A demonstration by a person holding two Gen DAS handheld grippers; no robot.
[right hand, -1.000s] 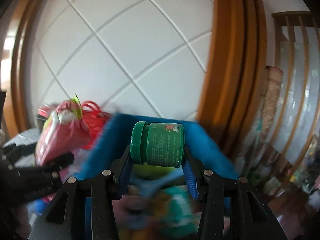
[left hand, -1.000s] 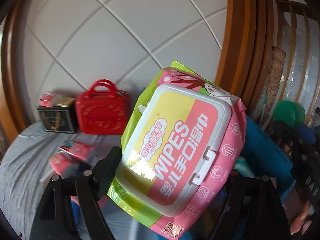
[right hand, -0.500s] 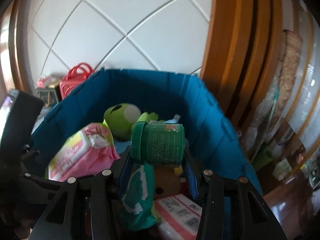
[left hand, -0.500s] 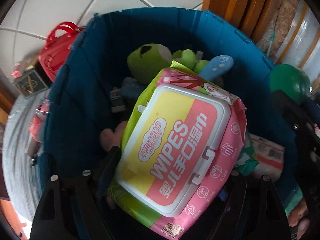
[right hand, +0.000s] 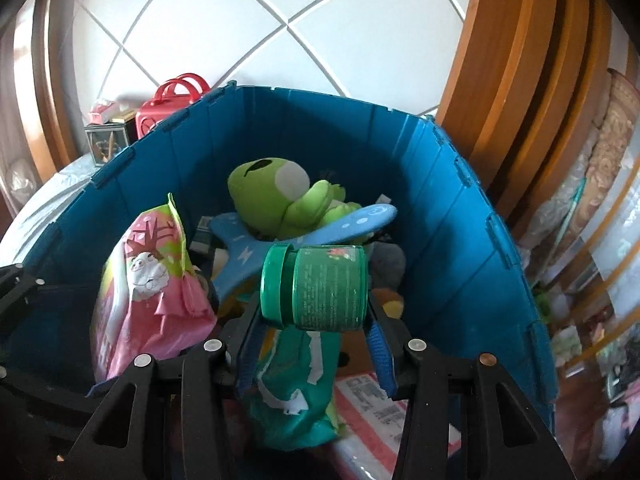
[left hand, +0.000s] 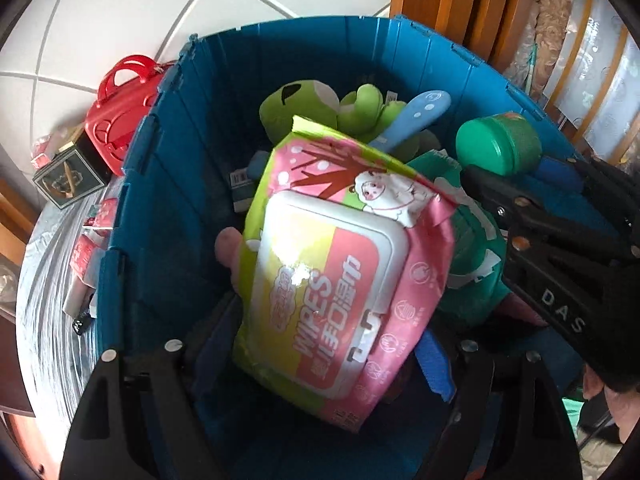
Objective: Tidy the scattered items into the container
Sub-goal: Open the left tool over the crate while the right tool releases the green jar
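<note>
Pink-and-green wipes pack (left hand: pixel 336 280) fills my left gripper (left hand: pixel 320 344); the fingers stand wide and press on its two sides, holding it tilted over the open mouth of the blue container (left hand: pixel 168 184). My right gripper (right hand: pixel 316 328) is closed about halfway on a green jar (right hand: pixel 316 286), which lies on its side between the blue pads, lid to the left, also above the container.

Left of the container, on the grey surface (left hand: pixel 44 280), sit a dark box (left hand: pixel 70 178), a red handbag (left hand: pixel 120 120) and a few small red packets (left hand: pixel 82 254). Inside the container lie a green plush frog (right hand: pixel 280 196), a blue spotted toy (right hand: pixel 352 220), a teal pouch (right hand: pixel 292 392) directly under the jar, and a printed flat package (right hand: pixel 372 404). Those things crowd the container's floor beneath both loads.

A second ago both grippers were higher and facing the tiled wall; both have since dipped over the container's rim, grips unchanged.
</note>
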